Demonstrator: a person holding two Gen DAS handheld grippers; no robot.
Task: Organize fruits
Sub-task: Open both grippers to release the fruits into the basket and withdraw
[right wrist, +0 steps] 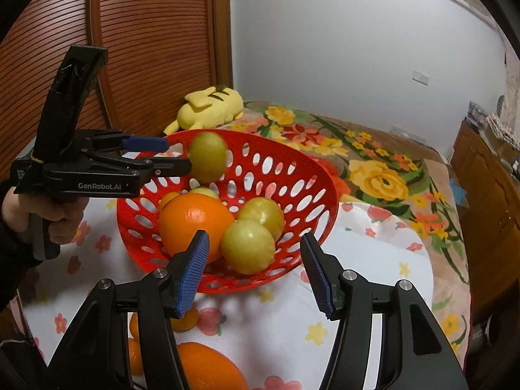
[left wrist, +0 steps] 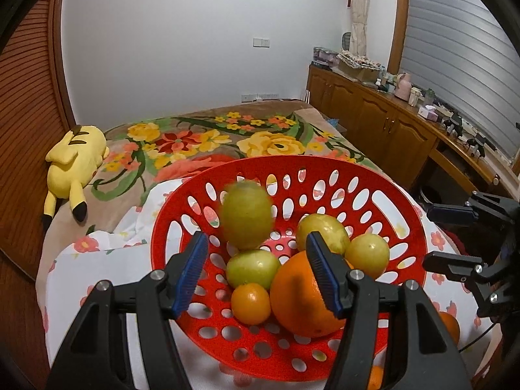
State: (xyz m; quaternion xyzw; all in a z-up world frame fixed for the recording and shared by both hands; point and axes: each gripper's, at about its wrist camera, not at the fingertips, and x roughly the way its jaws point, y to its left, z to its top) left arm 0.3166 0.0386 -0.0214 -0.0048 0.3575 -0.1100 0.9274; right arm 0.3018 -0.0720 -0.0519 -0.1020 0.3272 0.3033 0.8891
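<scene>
A green fruit (left wrist: 246, 216), blurred as if in mid-air, is seen just beyond the tips of the left gripper (right wrist: 172, 156), above the far-left part of the red basket (left wrist: 383, 175); it is judged to have been let go there so that it drops among the fruit already gathered. The jaws of that gripper stand partly apart and nothing is pressed between them. In the basket lie a large orange (left wrist: 304, 295), a small orange fruit (left wrist: 251, 304) and three more green fruits. The right gripper (right wrist: 253, 273) is likewise half open and empty, held near the basket's near rim and angled downward. More oranges (right wrist: 208, 367) are left on the flowered cloth (right wrist: 357, 292) of the bed, near the right gripper, so sorting appears unfinished. The left gripper is held level-looking by a hand (right wrist: 48, 214) at the left.
</scene>
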